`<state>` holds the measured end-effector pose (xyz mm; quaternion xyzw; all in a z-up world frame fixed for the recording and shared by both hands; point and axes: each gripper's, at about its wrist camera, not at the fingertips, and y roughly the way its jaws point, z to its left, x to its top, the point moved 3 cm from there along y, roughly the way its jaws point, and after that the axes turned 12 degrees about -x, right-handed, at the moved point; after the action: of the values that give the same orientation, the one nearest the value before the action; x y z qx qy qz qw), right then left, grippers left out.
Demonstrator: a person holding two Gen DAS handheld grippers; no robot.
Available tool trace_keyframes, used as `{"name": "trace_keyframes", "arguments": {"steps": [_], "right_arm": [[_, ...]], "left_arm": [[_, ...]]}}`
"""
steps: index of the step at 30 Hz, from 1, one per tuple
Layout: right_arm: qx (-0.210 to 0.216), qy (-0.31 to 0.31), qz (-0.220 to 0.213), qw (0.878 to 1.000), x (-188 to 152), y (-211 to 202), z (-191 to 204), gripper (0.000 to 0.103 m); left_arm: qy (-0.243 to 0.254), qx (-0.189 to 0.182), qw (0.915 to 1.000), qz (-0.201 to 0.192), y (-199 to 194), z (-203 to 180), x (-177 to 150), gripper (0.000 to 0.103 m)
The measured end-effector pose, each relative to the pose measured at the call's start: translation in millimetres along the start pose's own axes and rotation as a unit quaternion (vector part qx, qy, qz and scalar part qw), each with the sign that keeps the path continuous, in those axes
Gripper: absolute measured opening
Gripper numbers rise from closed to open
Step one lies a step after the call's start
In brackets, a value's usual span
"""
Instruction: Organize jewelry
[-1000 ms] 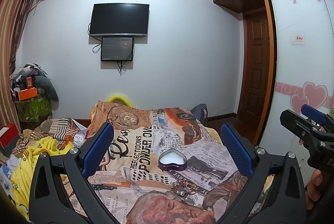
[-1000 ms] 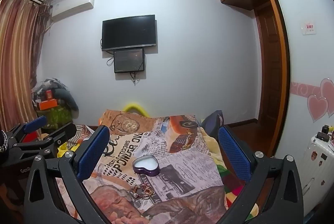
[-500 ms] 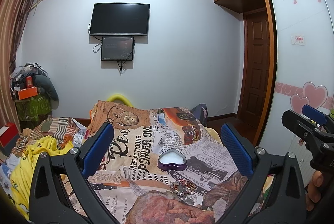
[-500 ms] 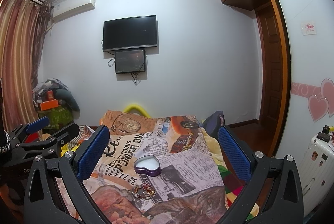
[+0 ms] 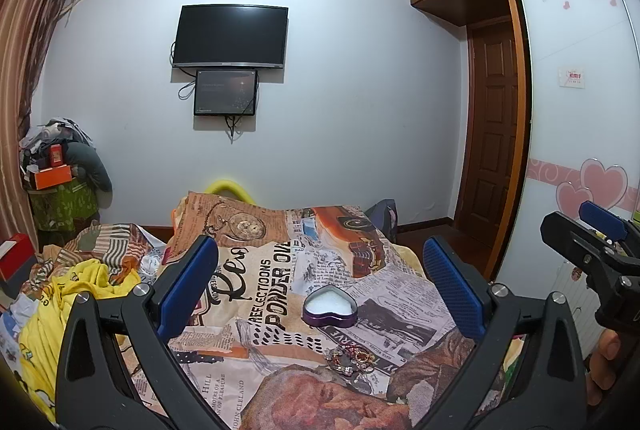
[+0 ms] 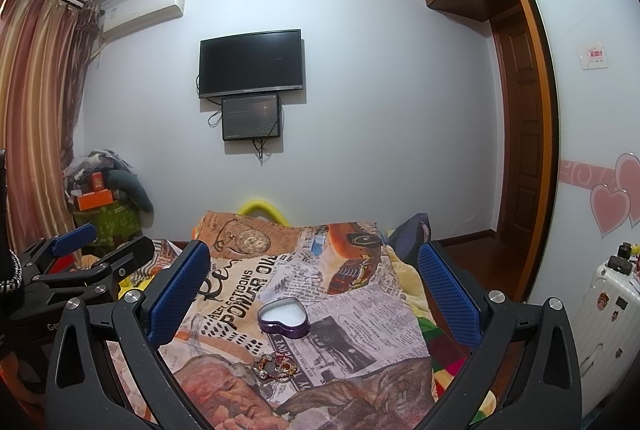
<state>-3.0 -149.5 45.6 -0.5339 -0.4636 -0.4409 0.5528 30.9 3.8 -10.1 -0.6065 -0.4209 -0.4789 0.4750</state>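
Left wrist view shows the left gripper (image 5: pixel 320 282) spread and empty above the bed (image 5: pixel 256 270); the right gripper (image 6: pixel 314 282) likewise; jewelry (image 5: pixel 352 354) lies heaped just before the open tin (image 5: pixel 330 306); nothing's started, so next needs a descent to pinch one piece.

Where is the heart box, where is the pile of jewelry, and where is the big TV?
heart box (image 5: pixel 329 301), left wrist view, on its white inside.
pile of jewelry (image 5: pixel 352 354), left wrist view, on the middle of the tangle.
big TV (image 6: pixel 251 63), right wrist view, on the middle of its dark screen.
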Motion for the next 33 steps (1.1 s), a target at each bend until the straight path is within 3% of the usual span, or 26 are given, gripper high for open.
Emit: {"name": "trace_keyframes", "arguments": {"steps": [33], "right_arm": [[0.003, -0.007, 0.026, 1.0, -11.4, 18.9, 4.1, 0.103]], "left_arm": [[-0.01, -0.003, 0.9997, 0.02, 15.0, 12.8, -3.0, 0.103]]}}
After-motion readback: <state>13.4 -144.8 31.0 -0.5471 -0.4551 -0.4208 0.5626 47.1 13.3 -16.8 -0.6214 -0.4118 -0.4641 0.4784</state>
